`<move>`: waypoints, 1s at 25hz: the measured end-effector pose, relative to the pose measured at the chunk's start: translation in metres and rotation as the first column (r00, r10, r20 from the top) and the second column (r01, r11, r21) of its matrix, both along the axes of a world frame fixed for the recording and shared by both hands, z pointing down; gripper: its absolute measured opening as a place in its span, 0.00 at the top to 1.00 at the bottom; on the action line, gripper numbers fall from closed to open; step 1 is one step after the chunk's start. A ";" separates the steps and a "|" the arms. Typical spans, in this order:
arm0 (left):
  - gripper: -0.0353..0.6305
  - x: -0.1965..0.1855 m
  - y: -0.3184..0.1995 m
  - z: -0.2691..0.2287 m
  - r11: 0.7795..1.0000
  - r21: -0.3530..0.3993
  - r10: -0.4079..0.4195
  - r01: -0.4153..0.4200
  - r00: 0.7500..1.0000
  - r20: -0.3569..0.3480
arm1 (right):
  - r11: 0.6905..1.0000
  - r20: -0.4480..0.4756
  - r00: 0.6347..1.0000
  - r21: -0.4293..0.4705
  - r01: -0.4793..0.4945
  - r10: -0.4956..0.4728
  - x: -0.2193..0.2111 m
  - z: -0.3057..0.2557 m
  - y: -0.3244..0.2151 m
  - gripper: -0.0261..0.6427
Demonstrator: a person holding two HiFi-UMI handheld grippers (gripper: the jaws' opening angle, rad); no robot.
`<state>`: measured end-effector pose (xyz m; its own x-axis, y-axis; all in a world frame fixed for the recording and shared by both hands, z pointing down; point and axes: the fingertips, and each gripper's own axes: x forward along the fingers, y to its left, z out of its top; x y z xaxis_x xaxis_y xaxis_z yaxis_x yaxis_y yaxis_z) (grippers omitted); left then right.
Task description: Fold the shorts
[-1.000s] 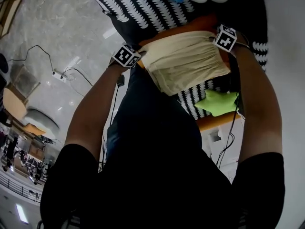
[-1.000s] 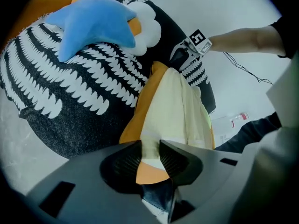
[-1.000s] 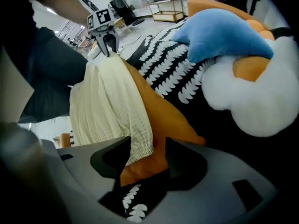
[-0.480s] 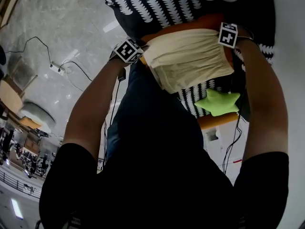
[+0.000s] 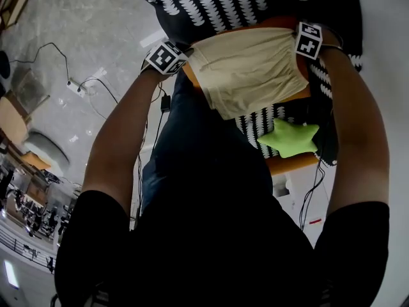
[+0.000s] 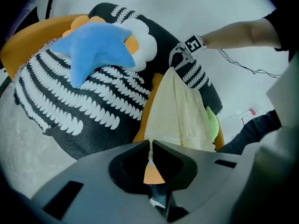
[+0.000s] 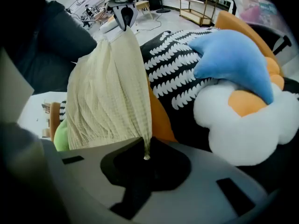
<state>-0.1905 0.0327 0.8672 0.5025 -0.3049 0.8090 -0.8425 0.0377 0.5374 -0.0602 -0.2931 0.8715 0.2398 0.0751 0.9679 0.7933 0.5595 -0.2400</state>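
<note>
The cream shorts (image 5: 249, 69) are stretched flat across the upper middle of the head view, in front of a black-and-white cushion (image 5: 211, 8). The left gripper (image 6: 150, 146) and right gripper (image 7: 146, 154) have just been closing, and each now pinches 1 top corner of the cloth.

Nothing to read here: no words, no numbers, no brand names in any view. The only print in sight is the black-and-white square pattern on the left marker cube (image 5: 166, 57) and on the right marker cube (image 5: 309, 39), and those are coded blocks, not letters or digits.
</note>
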 end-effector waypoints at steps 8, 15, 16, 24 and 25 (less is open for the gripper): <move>0.89 -0.007 -0.004 -0.055 0.998 0.064 -0.029 0.022 0.994 0.109 | 0.998 0.190 0.981 0.057 0.032 -0.042 -0.006 -0.037 -0.004 0.89; 0.89 0.032 -0.001 -0.099 0.990 0.125 -0.076 0.064 0.992 0.096 | 0.997 0.299 0.952 0.057 0.048 -0.063 0.023 -0.059 -0.006 0.89; 0.89 0.042 -0.001 -0.103 0.989 0.133 -0.075 0.062 0.993 0.091 | 0.997 0.310 0.949 0.059 0.045 -0.061 0.029 -0.061 -0.006 0.89; 0.89 0.117 0.001 -0.129 0.982 0.184 0.046 -0.051 0.998 0.032 | 0.997 0.354 0.935 0.072 -0.002 -0.024 0.081 -0.069 -0.006 0.89; 0.90 0.129 0.001 -0.131 0.980 0.186 0.067 -0.068 0.998 0.015 | 0.997 0.353 0.935 0.074 -0.005 -0.021 0.090 -0.069 -0.006 0.89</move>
<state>-0.0611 0.0339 0.7360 0.5202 -0.4161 0.7458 -0.8444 -0.1196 0.5223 0.0302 -0.2988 0.8021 -0.1189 0.0010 0.9929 0.8238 0.5583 0.0981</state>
